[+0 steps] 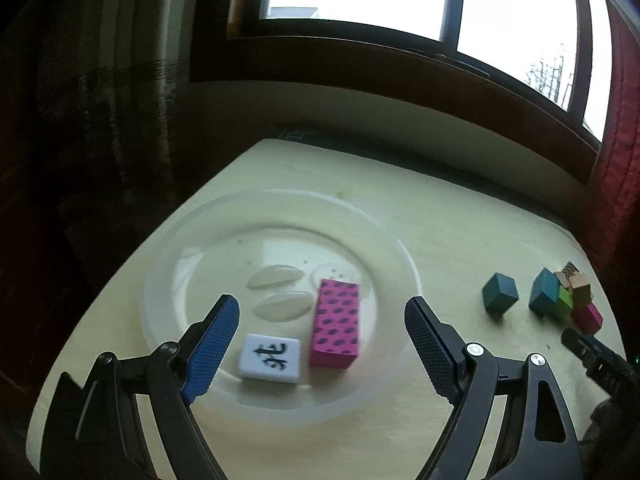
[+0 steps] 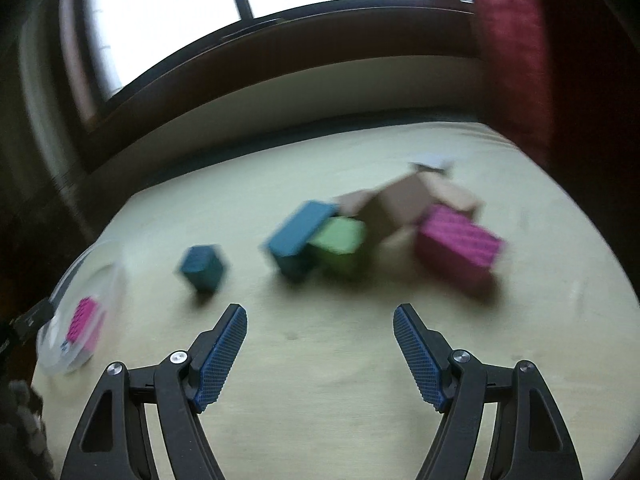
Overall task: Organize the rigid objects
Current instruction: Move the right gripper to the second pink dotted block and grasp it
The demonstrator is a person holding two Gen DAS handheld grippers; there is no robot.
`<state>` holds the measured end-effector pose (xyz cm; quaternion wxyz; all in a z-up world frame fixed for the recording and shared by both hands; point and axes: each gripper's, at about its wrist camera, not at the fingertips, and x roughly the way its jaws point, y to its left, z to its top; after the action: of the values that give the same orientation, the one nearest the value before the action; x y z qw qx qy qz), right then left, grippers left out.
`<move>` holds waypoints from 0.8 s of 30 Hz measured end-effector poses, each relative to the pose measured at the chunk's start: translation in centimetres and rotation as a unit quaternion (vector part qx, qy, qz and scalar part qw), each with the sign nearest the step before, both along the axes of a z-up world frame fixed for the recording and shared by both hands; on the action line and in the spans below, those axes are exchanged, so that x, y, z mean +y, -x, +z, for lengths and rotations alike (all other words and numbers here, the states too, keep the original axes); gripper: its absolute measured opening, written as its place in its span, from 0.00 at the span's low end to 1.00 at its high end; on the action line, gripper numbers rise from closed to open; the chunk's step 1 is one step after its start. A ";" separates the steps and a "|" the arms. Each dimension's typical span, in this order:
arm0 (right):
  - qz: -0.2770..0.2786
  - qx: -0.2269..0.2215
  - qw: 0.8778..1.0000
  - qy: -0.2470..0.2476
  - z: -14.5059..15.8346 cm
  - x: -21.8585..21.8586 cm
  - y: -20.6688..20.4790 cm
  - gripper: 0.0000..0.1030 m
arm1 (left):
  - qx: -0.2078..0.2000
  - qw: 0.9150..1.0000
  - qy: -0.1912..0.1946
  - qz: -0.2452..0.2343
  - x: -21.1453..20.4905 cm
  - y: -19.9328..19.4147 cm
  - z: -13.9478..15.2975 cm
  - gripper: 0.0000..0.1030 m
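Pink block [image 1: 335, 323], tile [image 1: 269, 357] on plate [image 1: 168, 280]

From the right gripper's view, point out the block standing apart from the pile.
The small dark teal cube. It sits alone on the table, left of the cluster, with bare tabletop between it and the larger blue block, which touches the green one.

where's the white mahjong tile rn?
Left wrist view: the white mahjong tile lies on the clear plate, beside the pink dotted block, between the open left gripper fingers.

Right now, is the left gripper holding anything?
No, the left gripper is open above the plate, with the tile lying loose between its fingers.
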<state>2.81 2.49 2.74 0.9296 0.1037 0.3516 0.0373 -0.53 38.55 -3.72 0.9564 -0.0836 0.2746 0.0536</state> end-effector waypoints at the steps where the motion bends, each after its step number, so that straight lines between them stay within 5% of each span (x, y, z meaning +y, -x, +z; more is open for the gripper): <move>1: -0.012 0.001 1.000 -0.002 -0.1 -0.7 0.0 0.77 | 0.001 1.000 -0.001 -0.004 -0.4 -0.1 0.0 0.83; 8: -0.091 0.014 0.995 -0.027 -0.7 -6.0 -0.9 0.77 | 0.007 0.999 -0.008 -0.039 -3.3 -0.6 -0.3 0.83; 24: -0.107 0.056 0.992 -0.020 -1.7 -6.6 -5.7 0.77 | 0.021 0.992 -0.024 -0.122 -9.2 -1.4 -1.1 0.83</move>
<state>8.55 -4.12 1.07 0.9049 0.1615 0.3890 -0.0616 0.92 29.31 -4.81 0.9515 -0.0256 0.3017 -0.0552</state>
